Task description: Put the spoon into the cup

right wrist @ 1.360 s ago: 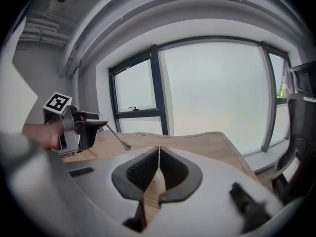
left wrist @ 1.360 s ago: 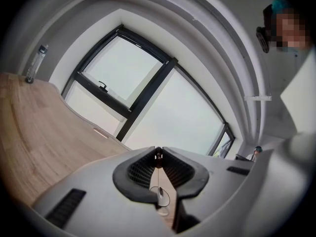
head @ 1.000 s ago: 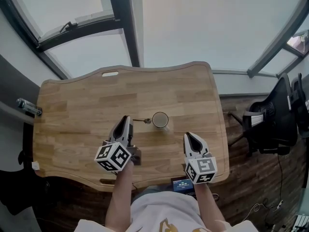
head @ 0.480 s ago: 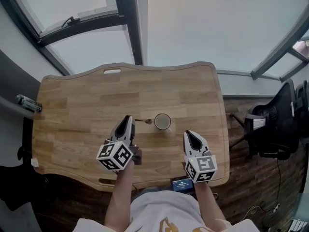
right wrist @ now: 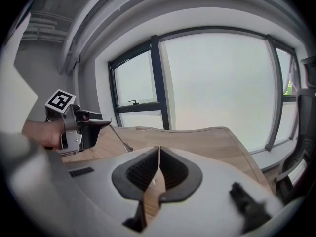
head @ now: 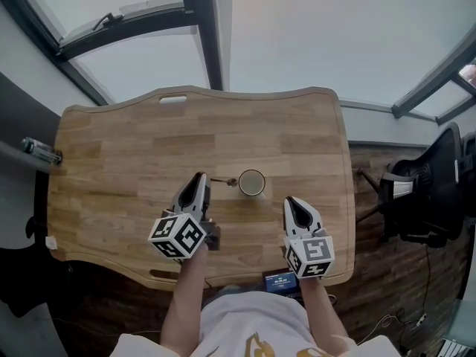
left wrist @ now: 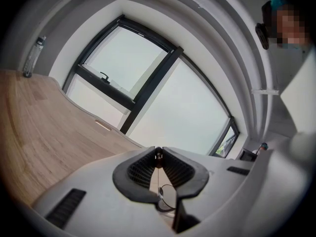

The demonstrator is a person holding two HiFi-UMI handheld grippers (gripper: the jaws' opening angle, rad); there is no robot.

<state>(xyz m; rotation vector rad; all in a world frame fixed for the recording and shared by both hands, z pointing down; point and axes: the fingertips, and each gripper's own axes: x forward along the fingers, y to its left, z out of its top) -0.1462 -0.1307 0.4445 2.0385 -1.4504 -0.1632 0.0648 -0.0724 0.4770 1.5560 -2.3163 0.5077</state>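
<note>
Spoon is clamped at its handle in my left gripper. Its long axis runs to my right, with the bowl end just beside the rim of the cup. My right gripper has its jaws together on nothing and sits on the cup's near-right side.

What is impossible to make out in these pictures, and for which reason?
- Inside of the cup, head view: too small to tell if empty.
- Same cup, left gripper view: only a sliver shows; the left claw covers the rest.
- End of the spoon handle, head view: covered by the left claw.
- Small object at the table edge, head view: too small to name.
</note>
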